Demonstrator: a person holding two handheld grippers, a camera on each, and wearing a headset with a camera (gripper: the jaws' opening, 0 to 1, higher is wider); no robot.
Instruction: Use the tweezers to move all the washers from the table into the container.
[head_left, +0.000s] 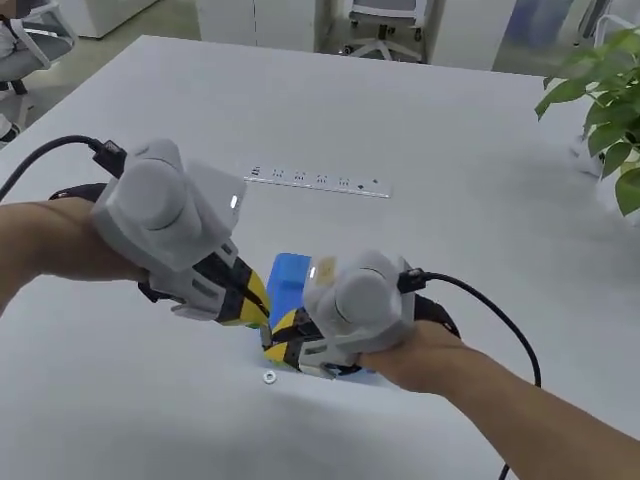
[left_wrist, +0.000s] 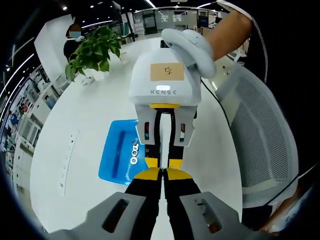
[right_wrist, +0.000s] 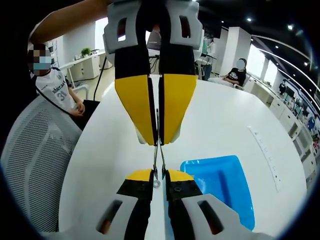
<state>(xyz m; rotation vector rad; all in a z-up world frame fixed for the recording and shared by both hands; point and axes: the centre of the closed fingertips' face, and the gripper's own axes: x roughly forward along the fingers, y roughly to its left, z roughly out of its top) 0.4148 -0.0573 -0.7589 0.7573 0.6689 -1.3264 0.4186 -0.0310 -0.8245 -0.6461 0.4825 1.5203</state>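
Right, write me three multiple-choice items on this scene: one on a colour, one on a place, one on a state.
1. The container is: A red; B blue; C clear.
2. In the head view, the loose washer lies: A on the bare table, outside the container; B inside the container; C on the floor.
3. The left gripper is: A wide open; B shut on a washer; C shut on the tweezers.

Answers: 1 B, its surface is plain blue. 2 A, white tabletop surrounds it. 3 C, the right gripper view shows its yellow jaws closed on the thin tweezers.
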